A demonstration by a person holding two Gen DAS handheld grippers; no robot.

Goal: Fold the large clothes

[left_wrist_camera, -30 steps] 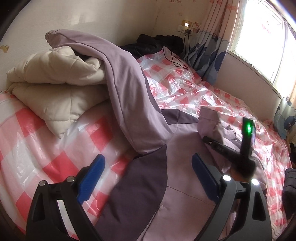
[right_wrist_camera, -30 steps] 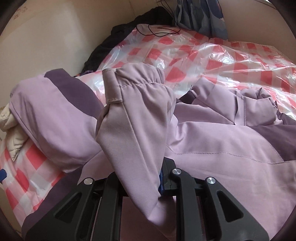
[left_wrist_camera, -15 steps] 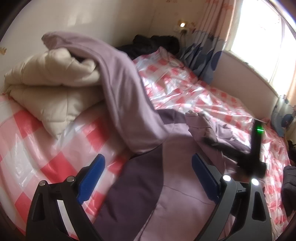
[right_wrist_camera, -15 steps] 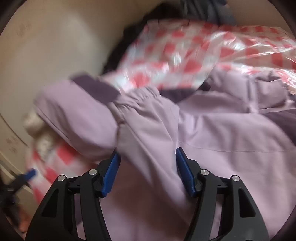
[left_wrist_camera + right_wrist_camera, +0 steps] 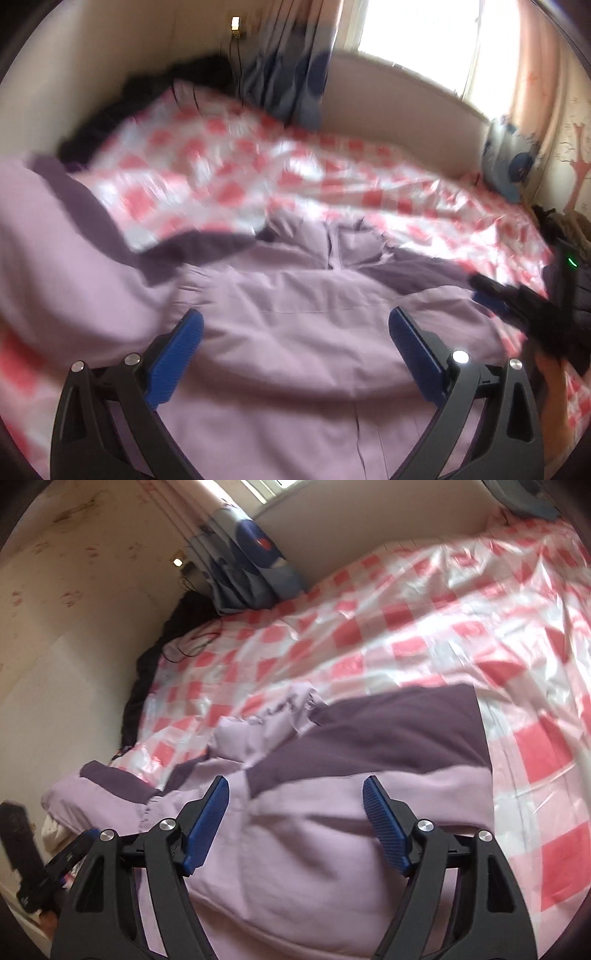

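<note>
A large lilac jacket (image 5: 295, 288) with dark purple panels lies spread on the bed, one sleeve (image 5: 55, 240) humped up at the left. My left gripper (image 5: 295, 317) hovers over its body, jaws opening wide, nothing between the pads. My right gripper (image 5: 295, 784) hangs over the jacket's (image 5: 303, 849) lilac part near a dark panel (image 5: 388, 731); its jaws are opening too, and no cloth is pinched. A gathered cuff (image 5: 280, 716) lies loose beyond it. The right gripper (image 5: 484, 291) also shows at the right edge of the left wrist view, blurred.
The bed has a glossy pink-and-white check cover (image 5: 221, 177) (image 5: 443, 627). Dark clothes (image 5: 122, 107) are piled in the far corner by the wall, with a thin cable (image 5: 192, 646) nearby. A blue-patterned curtain (image 5: 288, 74) hangs under the window. A cream quilt (image 5: 51, 830) peeks out at the left.
My right gripper has let go of the lilac sleeve and its jaws have spread apart. Both views have swung to the right, away from the cream quilt and over the jacket's body.
</note>
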